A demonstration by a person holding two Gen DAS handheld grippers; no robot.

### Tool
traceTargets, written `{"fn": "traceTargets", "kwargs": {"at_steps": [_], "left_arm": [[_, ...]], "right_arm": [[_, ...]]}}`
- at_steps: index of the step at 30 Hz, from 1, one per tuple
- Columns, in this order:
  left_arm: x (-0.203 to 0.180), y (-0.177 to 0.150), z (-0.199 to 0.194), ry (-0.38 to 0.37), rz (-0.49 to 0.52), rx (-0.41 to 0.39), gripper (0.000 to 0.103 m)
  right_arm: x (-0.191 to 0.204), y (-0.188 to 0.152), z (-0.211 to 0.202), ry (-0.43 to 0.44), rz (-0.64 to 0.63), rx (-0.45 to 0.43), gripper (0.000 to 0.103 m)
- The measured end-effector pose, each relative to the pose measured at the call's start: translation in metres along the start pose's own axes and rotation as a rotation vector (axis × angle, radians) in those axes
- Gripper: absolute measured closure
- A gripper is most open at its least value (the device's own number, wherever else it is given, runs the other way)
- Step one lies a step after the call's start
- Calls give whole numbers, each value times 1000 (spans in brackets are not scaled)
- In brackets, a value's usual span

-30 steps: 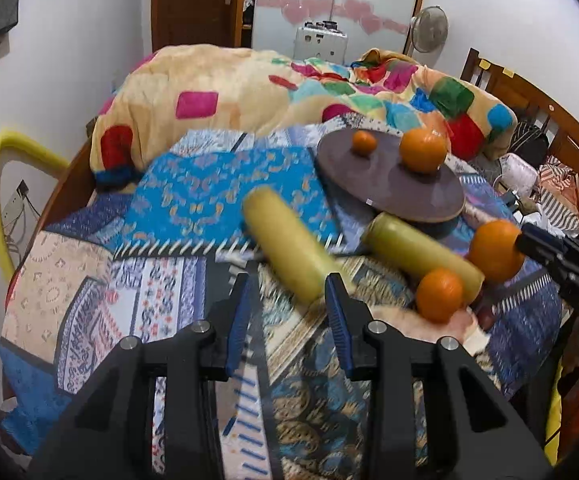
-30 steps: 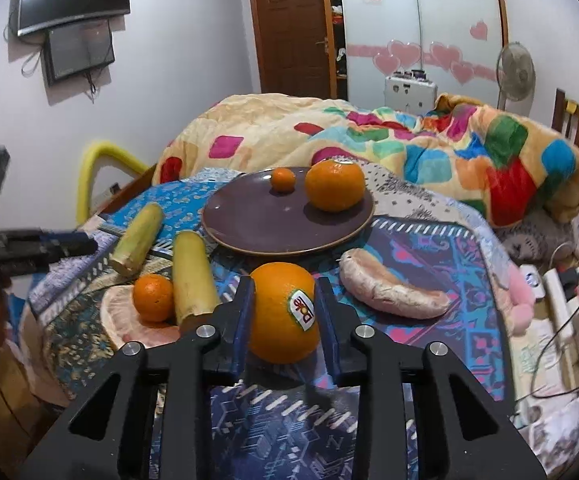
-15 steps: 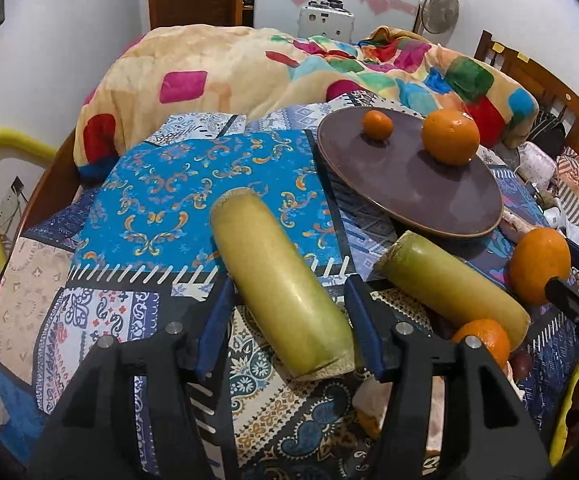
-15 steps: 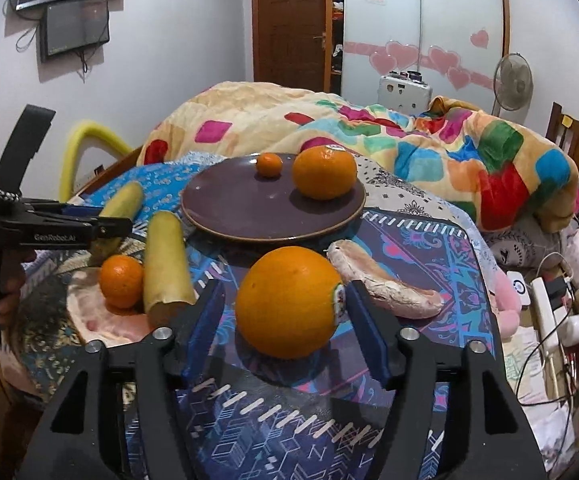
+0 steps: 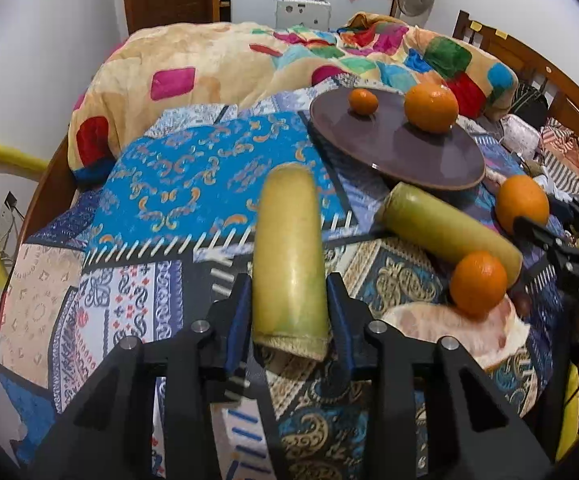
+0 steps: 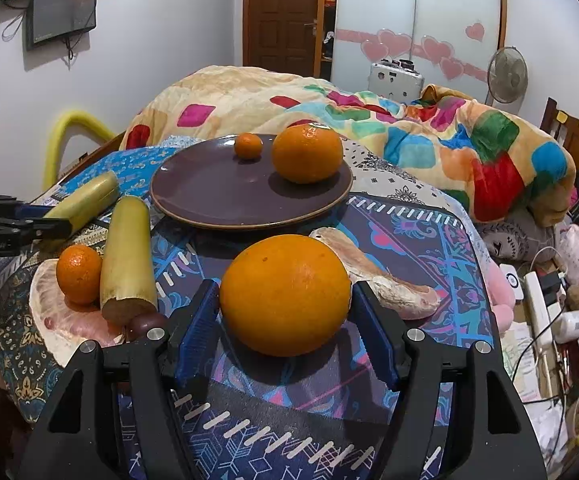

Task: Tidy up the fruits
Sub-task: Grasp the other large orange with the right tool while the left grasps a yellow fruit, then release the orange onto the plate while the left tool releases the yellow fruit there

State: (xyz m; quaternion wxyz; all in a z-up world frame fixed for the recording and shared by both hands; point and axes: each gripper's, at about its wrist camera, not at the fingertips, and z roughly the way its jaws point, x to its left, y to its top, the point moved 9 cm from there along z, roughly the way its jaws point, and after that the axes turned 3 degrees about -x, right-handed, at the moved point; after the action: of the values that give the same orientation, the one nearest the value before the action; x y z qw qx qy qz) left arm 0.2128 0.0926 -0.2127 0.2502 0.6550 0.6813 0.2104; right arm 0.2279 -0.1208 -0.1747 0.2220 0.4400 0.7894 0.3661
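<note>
- While its jaws have just been closing, left gripper [image 5: 287, 284] pinches a yellow-green stalk [image 5: 289, 248] near its cut end; both blue pads press its sides, and the stalk's far end points toward the plate [image 5: 429, 176].
- Right gripper [image 6: 284, 286]: jaws have just been opening and stand spread round a big orange [image 6: 285, 296], which sits on the bedspread [image 6: 429, 240] w/ the pads close beside it.
- Plate holds a small mandarin [image 6: 248, 145] & a 2nd orange [image 6: 307, 154].
- Right view only: wall screen [image 6: 63, 12] & a pale pomelo piece [image 6: 377, 276] just behind the big orange.
- Left view only: wooden headboard [image 5: 529, 64].
- Sticker atop the 2nd orange and white lettering on the left gripper are too small to read.
</note>
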Motion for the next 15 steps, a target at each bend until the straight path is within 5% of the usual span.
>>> {"fn": "traceTargets", "kwargs": {"at_steps": [15], "left_arm": [[-1, 36, 36, 27, 25, 56, 65]], "right_arm": [[-3, 3, 0, 52, 22, 2, 41]]}}
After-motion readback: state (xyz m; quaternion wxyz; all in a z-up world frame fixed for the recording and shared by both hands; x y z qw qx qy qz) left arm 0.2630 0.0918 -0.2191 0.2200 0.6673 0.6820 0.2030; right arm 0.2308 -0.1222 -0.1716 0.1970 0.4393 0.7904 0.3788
